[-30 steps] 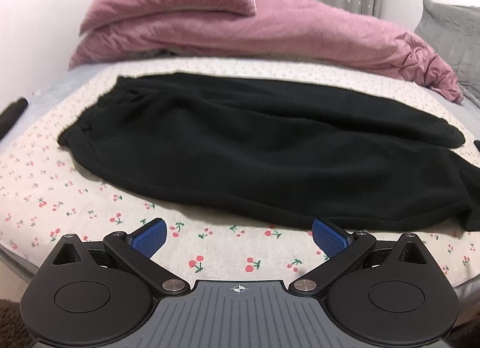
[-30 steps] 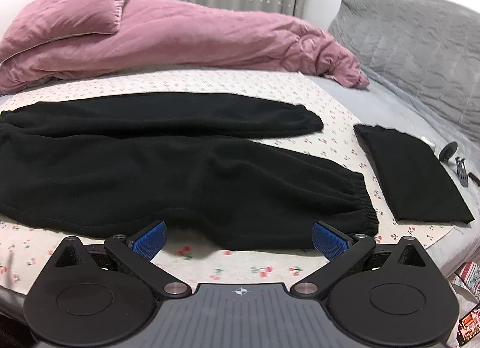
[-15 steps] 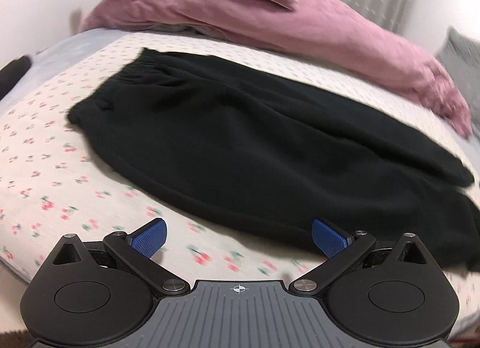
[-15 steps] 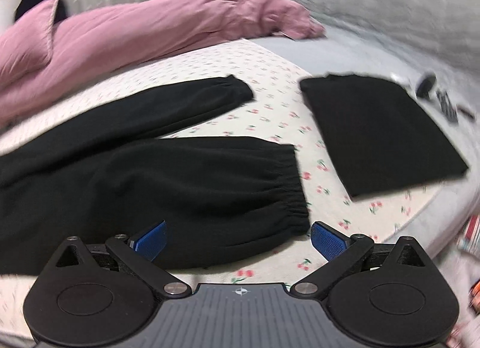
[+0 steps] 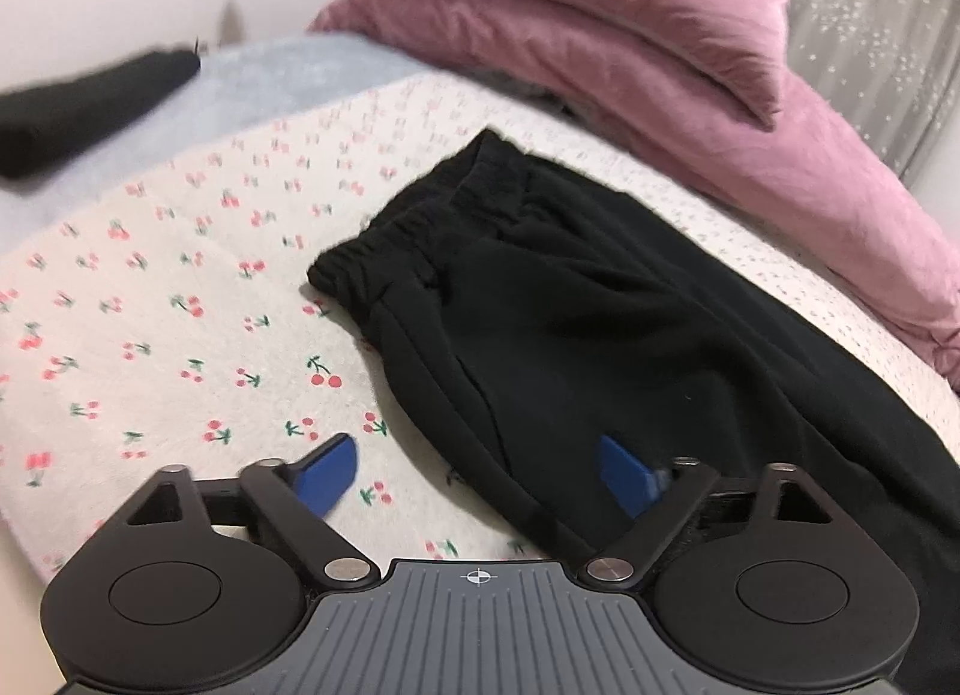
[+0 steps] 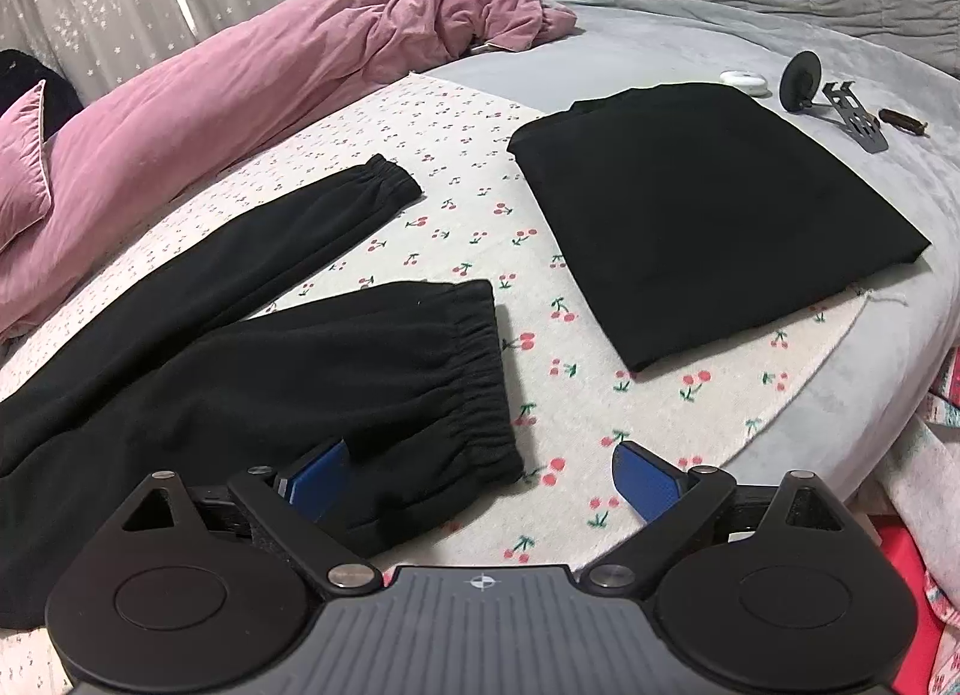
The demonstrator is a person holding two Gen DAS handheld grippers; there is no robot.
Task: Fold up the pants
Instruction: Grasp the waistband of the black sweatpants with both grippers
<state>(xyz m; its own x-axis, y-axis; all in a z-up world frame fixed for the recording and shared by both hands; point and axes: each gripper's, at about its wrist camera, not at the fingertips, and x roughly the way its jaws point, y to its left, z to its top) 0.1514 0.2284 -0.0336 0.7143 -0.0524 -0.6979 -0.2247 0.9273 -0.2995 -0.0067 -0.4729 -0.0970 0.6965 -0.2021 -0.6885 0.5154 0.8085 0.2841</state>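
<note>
Black pants (image 5: 600, 323) lie flat on the cherry-print sheet (image 5: 150, 323). In the left wrist view the elastic waistband (image 5: 414, 221) is ahead, and my left gripper (image 5: 477, 476) is open, straddling the near side seam just below the waist. In the right wrist view the two legs (image 6: 270, 371) point right, the near cuff (image 6: 480, 371) close ahead and the far cuff (image 6: 390, 179) beyond. My right gripper (image 6: 480, 482) is open, straddling the near corner of the near cuff.
A folded black garment (image 6: 708, 203) lies right of the cuffs. A pink duvet (image 6: 240, 89) and pink pillows (image 5: 600, 5) line the far side. Small items (image 6: 834, 95) sit on the grey blanket. A dark object (image 5: 78, 107) lies at far left.
Both grippers moved apart and closer to the bed: the left toward the waistband end, the right toward the near cuff. Both stay open.
</note>
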